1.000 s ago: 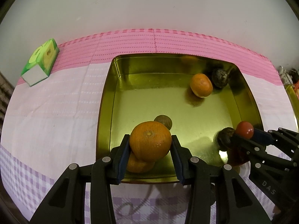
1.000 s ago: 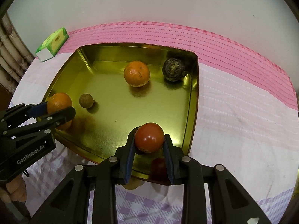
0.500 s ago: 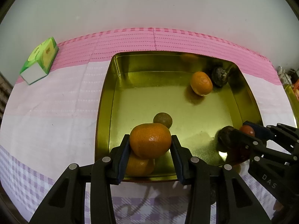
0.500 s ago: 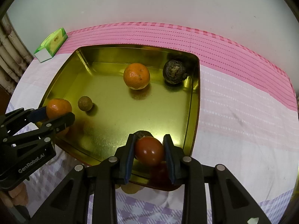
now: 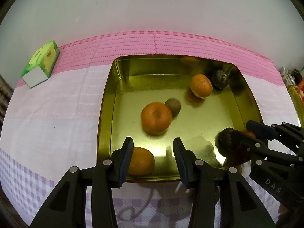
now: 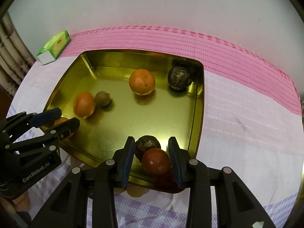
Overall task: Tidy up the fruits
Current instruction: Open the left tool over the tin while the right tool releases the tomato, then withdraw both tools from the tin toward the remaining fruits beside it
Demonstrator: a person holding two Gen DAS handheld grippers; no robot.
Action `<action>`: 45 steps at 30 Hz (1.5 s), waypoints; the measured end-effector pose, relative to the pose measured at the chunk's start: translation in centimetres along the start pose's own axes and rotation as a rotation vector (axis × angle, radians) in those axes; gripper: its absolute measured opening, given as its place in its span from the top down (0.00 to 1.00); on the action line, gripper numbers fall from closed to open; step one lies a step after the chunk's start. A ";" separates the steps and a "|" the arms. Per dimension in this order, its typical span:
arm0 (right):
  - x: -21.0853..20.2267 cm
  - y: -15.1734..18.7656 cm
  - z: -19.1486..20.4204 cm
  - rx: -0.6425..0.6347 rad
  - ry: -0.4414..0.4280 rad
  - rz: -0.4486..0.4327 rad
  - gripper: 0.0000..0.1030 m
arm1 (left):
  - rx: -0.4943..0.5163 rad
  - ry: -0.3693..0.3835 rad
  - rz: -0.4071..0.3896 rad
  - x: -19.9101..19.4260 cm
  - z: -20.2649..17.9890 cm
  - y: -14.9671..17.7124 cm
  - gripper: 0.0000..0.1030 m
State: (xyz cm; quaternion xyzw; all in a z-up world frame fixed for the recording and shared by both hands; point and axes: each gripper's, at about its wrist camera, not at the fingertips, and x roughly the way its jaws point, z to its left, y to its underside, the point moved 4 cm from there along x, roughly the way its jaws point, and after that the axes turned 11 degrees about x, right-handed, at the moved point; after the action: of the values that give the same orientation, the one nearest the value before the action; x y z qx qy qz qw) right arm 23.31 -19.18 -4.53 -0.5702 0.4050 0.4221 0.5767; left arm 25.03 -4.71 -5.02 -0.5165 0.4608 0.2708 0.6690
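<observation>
A gold metal tray [image 5: 106, 114] [image 6: 197, 114] lies on the pink cloth. My left gripper [image 5: 153, 157] [image 6: 57, 120] is open and empty over the tray's near edge. An orange [image 5: 156, 118] [image 6: 83, 104], blurred by motion, lies in the tray touching a small brown fruit [image 5: 173, 106] [image 6: 102, 98]. Its reflection shows by my left finger. My right gripper [image 6: 150, 157] [image 5: 248, 131] is open. A red tomato [image 6: 156, 161] rests between its fingers against a dark wrinkled fruit [image 6: 147, 144] [image 5: 226, 139]. A second orange [image 5: 201, 85] [image 6: 142, 81] and another dark fruit [image 5: 220, 78] [image 6: 178, 77] sit at the back.
A green and white box [image 5: 40, 64] [image 6: 54, 46] lies on the cloth at the far left. A white wall stands behind the table. The edge of another gold tray [image 5: 295, 102] shows at the far right. Checked purple cloth covers the near table edge.
Both grippers have opened. The orange has left my left gripper and rolled into the tray against the small brown fruit. The tomato has dropped from my right gripper onto the tray.
</observation>
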 end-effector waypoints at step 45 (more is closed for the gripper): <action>-5.5 8.4 -2.1 0.036 0.007 -0.029 0.60 | -0.049 -0.079 -0.008 -5.1 -0.2 8.9 0.43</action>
State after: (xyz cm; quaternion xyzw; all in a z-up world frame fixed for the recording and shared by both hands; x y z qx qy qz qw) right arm 13.59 -21.52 -2.02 -0.5671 0.4060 0.4044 0.5917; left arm 15.30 -1.49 -4.43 -0.5236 0.4249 0.2996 0.6749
